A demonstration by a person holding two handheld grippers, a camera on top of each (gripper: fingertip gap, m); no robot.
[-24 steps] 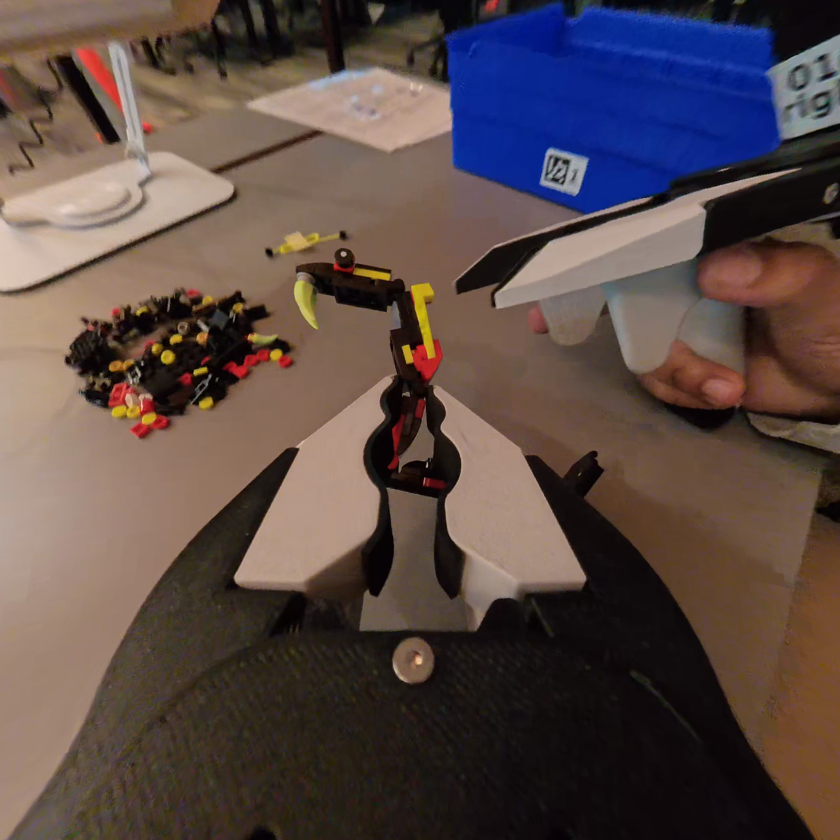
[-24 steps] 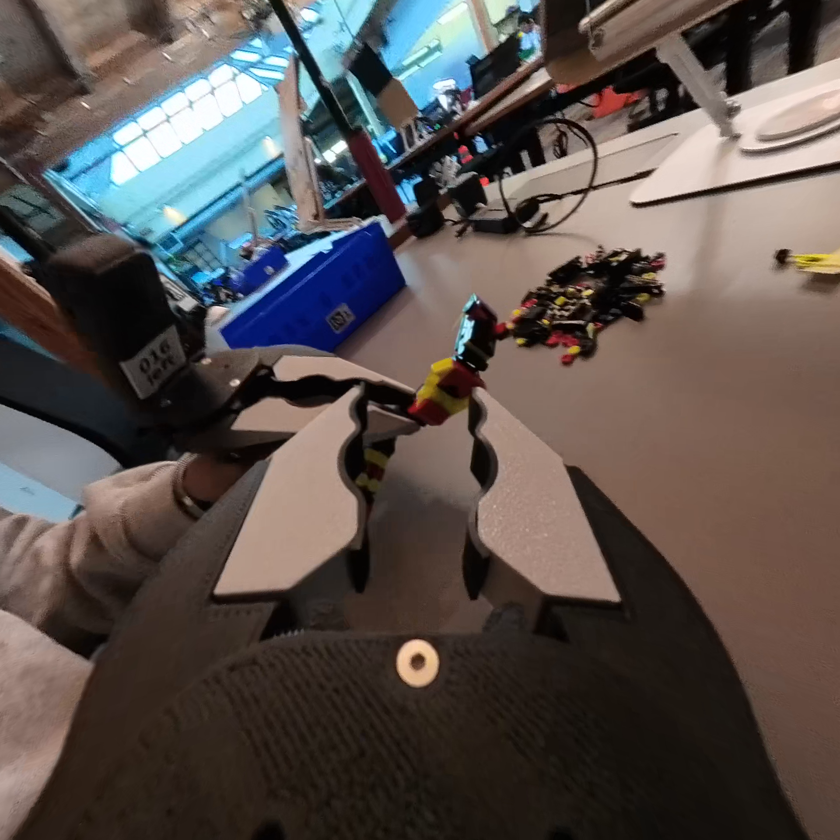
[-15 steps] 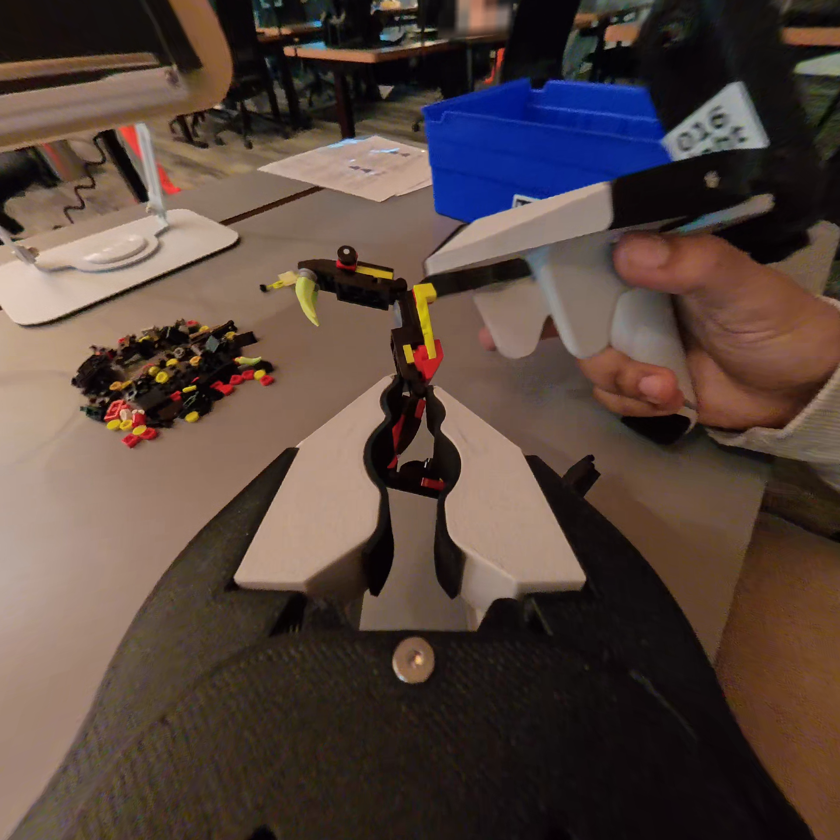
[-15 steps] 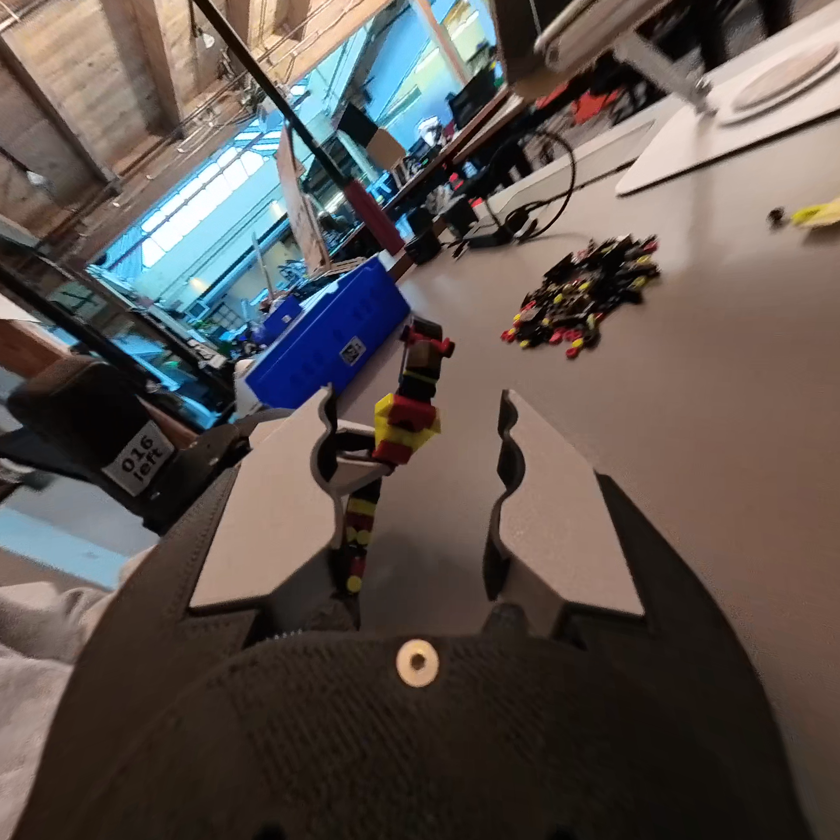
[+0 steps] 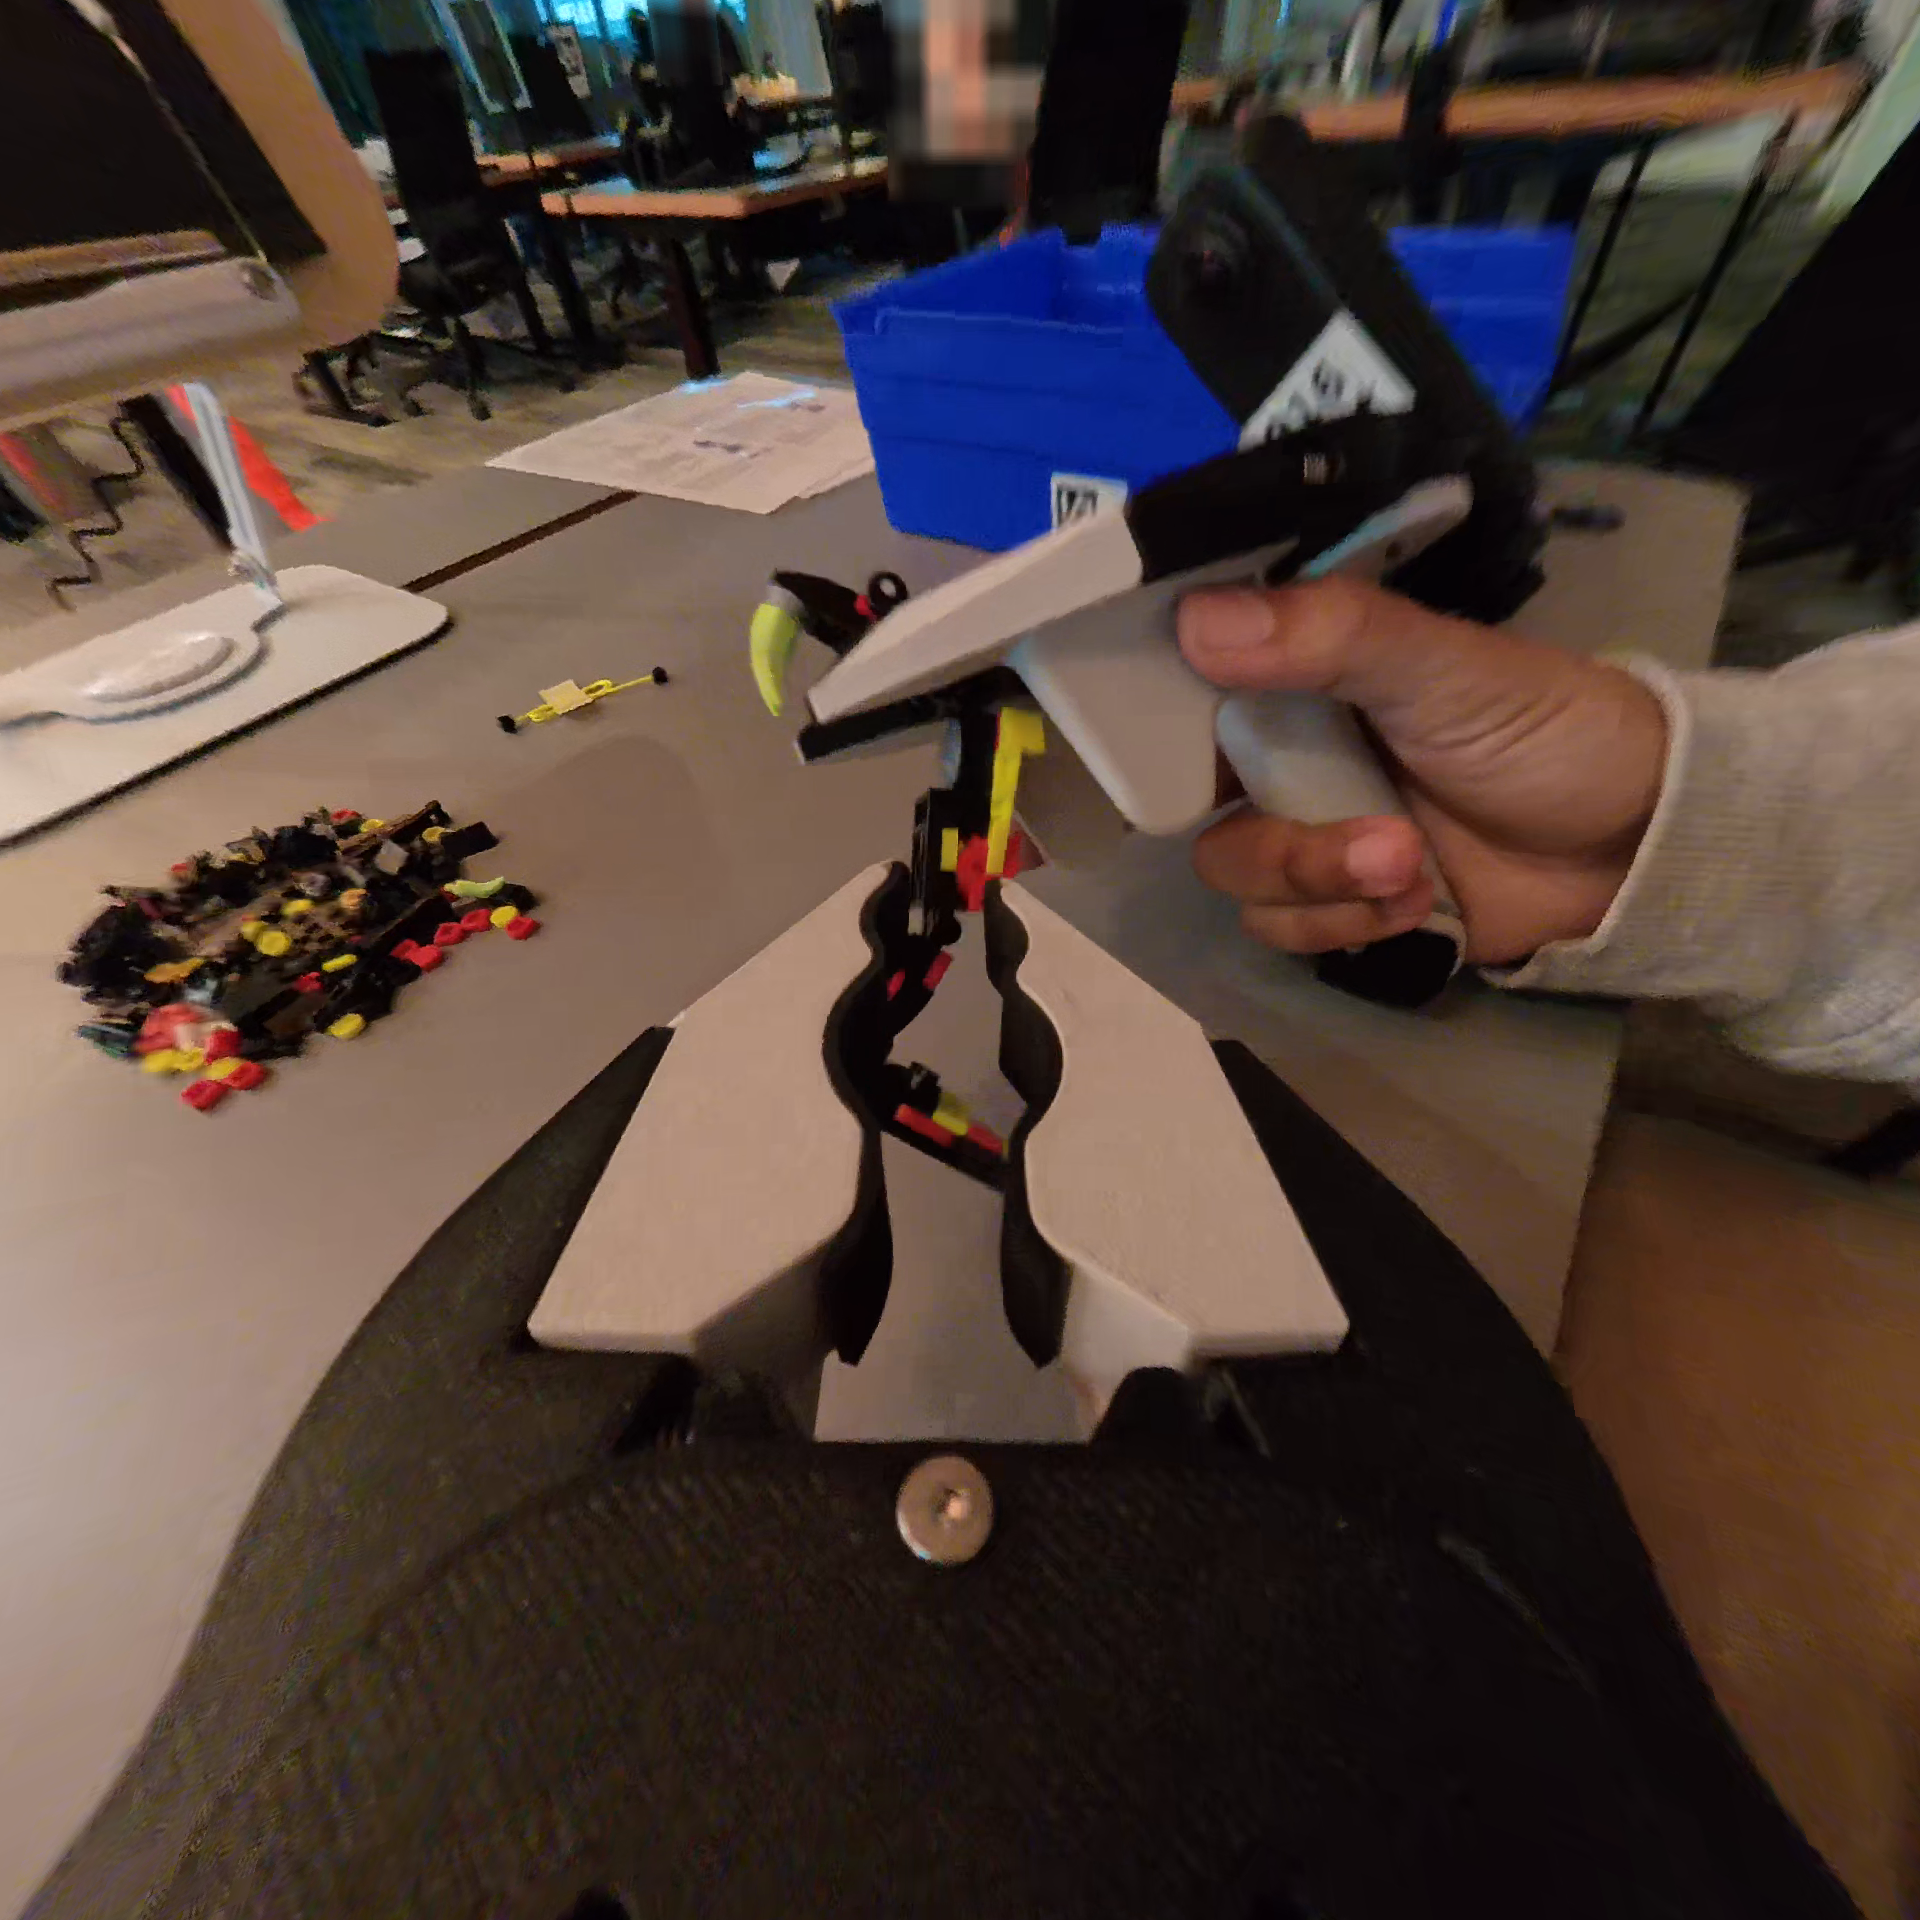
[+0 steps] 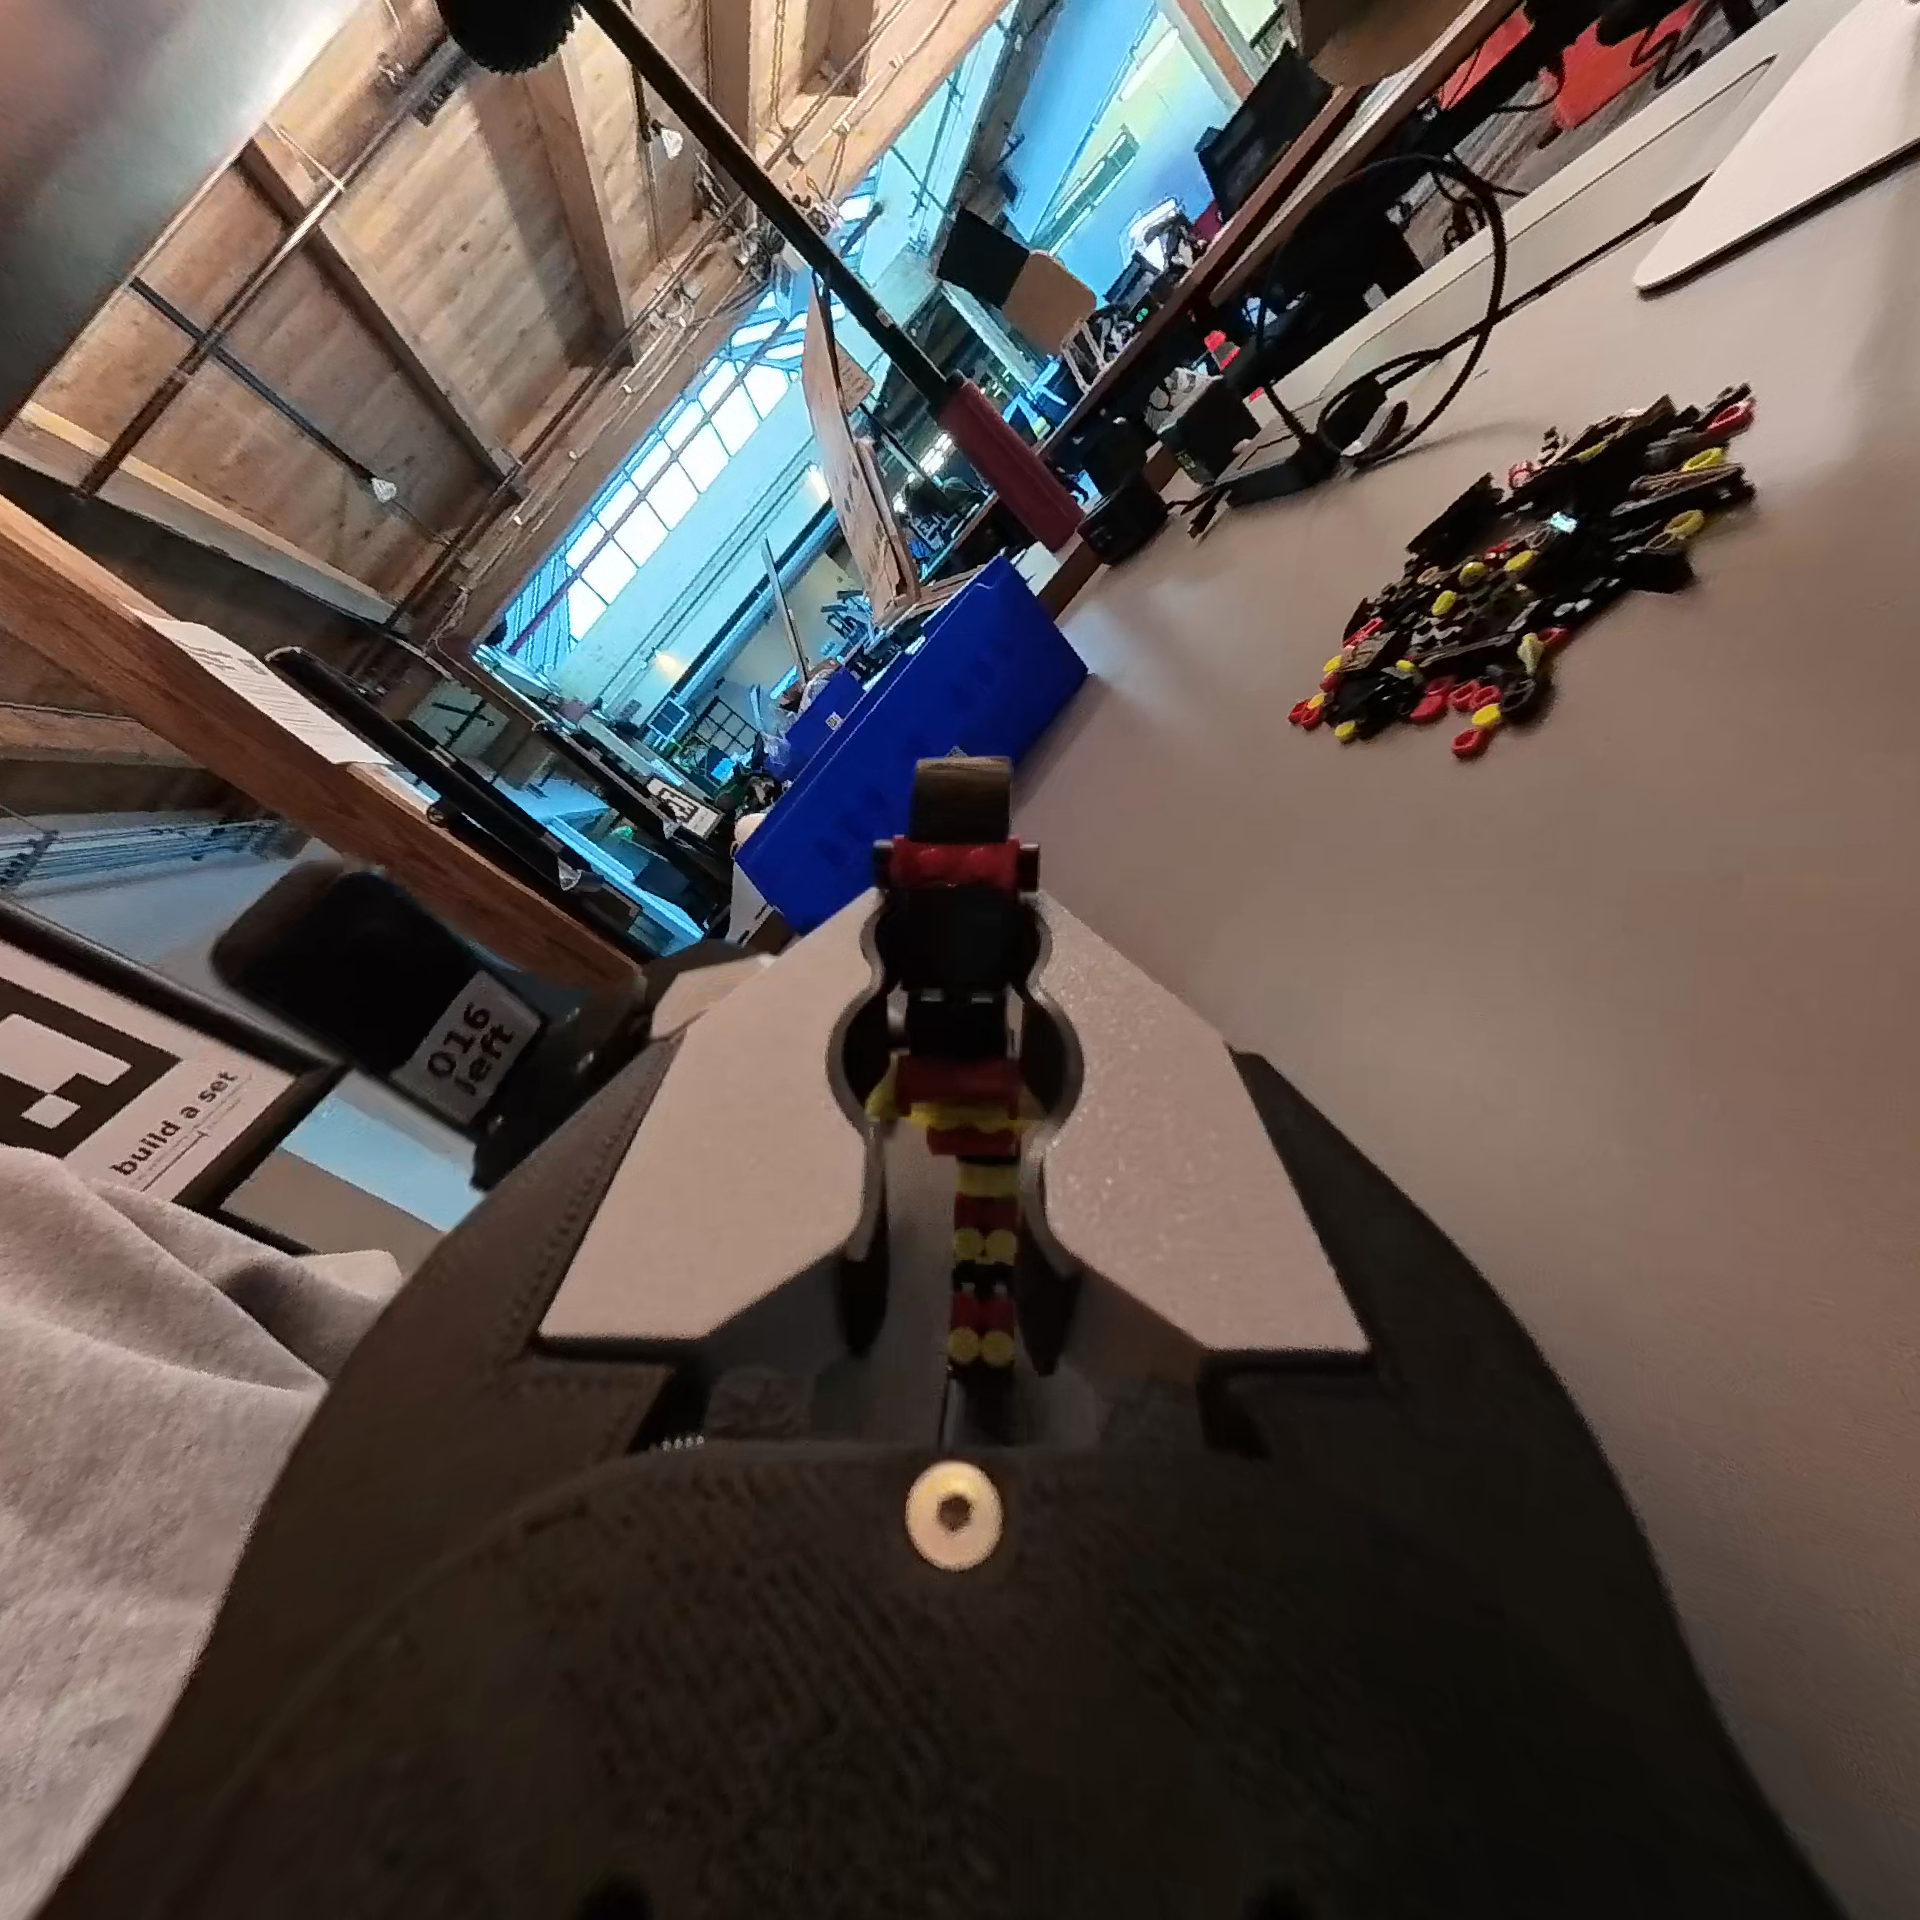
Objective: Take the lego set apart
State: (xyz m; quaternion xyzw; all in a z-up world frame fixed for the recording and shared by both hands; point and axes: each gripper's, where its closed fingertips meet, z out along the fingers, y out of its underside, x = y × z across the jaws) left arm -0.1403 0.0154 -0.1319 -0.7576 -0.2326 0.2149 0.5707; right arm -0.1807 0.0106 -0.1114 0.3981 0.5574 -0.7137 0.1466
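The lego set is a thin black, red and yellow jointed piece [image 5: 971, 821] with a lime claw [image 5: 774, 649] at its top end. My left gripper [image 5: 948, 891] is shut on its lower part and holds it upright above the table. My right gripper [image 5: 883, 717], held in a hand, comes in from the right and is shut on the upper arm just behind the claw. In the right wrist view the right gripper [image 6: 956, 920] has its jaws closed around the black and red section [image 6: 956, 997], and the yellow-dotted part runs back between the fingers.
A pile of loose black, red and yellow pieces [image 5: 281, 935] lies on the grey table to the left; it also shows in the right wrist view [image 6: 1527, 592]. A small yellow piece [image 5: 577, 698], a white stand base [image 5: 187, 665], papers [image 5: 717, 436] and a blue bin [image 5: 997, 416] lie farther back.
My right gripper, open beside the piece before, has moved in over its upper arm and closed on it. My left gripper still holds the lower part.
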